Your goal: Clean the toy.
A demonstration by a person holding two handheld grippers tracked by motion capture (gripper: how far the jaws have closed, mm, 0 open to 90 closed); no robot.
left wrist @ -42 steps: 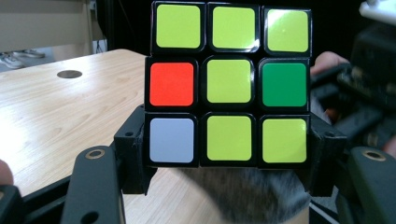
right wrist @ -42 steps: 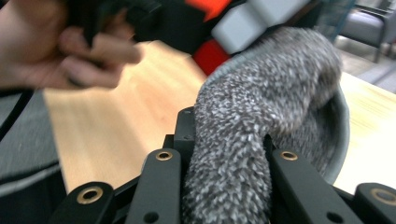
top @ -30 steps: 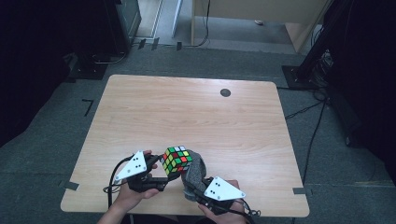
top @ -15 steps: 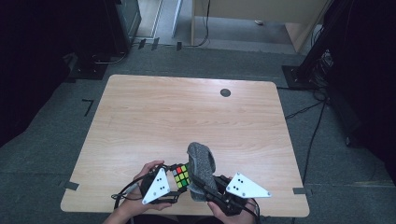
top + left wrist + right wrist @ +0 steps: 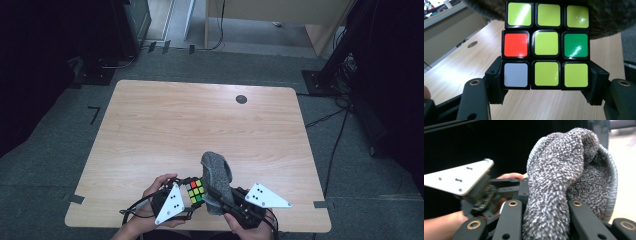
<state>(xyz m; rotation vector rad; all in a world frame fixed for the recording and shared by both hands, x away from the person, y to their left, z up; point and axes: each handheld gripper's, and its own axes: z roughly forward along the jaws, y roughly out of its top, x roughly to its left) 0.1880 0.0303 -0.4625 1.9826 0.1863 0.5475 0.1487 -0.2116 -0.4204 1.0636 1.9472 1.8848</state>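
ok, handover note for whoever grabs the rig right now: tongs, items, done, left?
Left tongs: shut on the puzzle cube, held at the table's near edge, mostly yellow face toward its camera.
Right tongs: shut on the grey cloth, which stands up right beside the cube.
Done: both items gripped and brought together.
Left: probably wiping the cube with the cloth; no contact confirmed.

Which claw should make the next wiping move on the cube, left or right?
Right, most likely. The right claw is shut on the grey cloth, which already sits against the cube. The left claw is shut on the cube, so it is better placed to hold it steady.
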